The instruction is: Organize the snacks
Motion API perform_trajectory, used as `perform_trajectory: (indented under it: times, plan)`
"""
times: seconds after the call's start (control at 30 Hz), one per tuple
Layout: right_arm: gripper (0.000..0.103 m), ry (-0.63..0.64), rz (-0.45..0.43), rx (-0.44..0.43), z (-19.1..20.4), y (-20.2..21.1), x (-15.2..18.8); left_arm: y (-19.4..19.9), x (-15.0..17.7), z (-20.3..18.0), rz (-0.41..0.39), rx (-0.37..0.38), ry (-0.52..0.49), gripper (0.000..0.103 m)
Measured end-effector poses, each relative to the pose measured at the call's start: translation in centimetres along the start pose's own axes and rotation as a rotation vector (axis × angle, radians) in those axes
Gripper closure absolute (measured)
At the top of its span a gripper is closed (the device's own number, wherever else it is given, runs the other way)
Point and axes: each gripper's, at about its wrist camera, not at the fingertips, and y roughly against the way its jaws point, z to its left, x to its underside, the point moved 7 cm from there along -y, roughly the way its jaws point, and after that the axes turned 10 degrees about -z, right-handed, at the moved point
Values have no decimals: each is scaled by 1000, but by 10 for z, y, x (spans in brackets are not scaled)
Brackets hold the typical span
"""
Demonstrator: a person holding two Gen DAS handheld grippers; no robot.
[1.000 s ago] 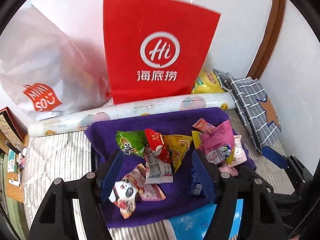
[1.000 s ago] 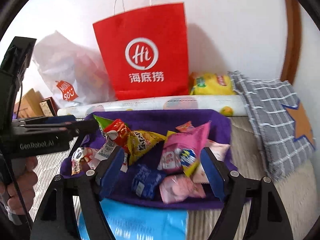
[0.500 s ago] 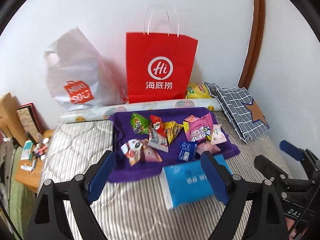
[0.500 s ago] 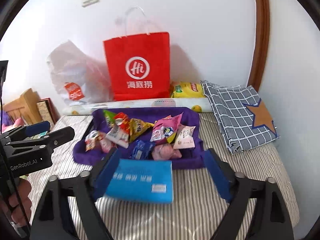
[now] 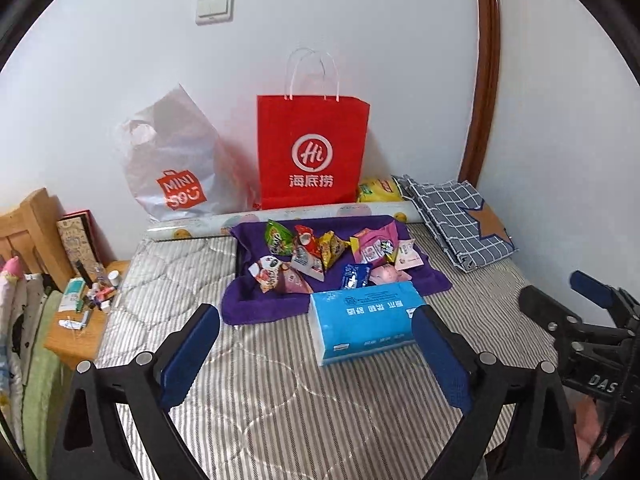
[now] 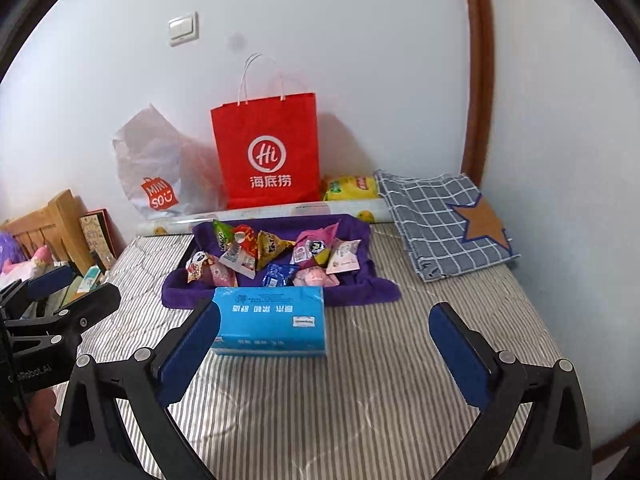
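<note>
Several snack packets (image 5: 316, 254) (image 6: 256, 256) lie heaped on a purple towel (image 5: 256, 312) (image 6: 360, 292) on a striped mattress. A red paper bag (image 5: 312, 152) (image 6: 266, 156) stands upright against the wall behind them. A blue tissue pack (image 5: 364, 320) (image 6: 272, 320) lies just in front of the towel. My left gripper (image 5: 316, 344) is open and empty, low over the mattress, short of the tissue pack. My right gripper (image 6: 324, 344) is open and empty, also short of the pack.
A white Miniso plastic bag (image 5: 172, 168) leans left of the red bag. A patterned paper roll (image 5: 280, 216) lies behind the towel, a yellow packet (image 5: 378, 192) beside it. A folded checked cloth (image 5: 456, 220) lies at right. A cluttered wooden bedside table (image 5: 80, 320) stands left.
Both grippers have pulled back and up from close over the snacks. The whole bed, both bags and the tissue pack now show. Both stay open and empty.
</note>
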Motion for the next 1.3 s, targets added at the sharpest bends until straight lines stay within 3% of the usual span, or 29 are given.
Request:
perform_trajectory:
  times: [0.47, 1.3]
  plan:
    - [0, -10, -38, 16, -8, 33, -1, 21, 3, -8, -12, 9, 11, 6]
    - [0, -1, -57, 14, -4, 41, -4, 30, -2, -4, -24, 7, 15, 5]
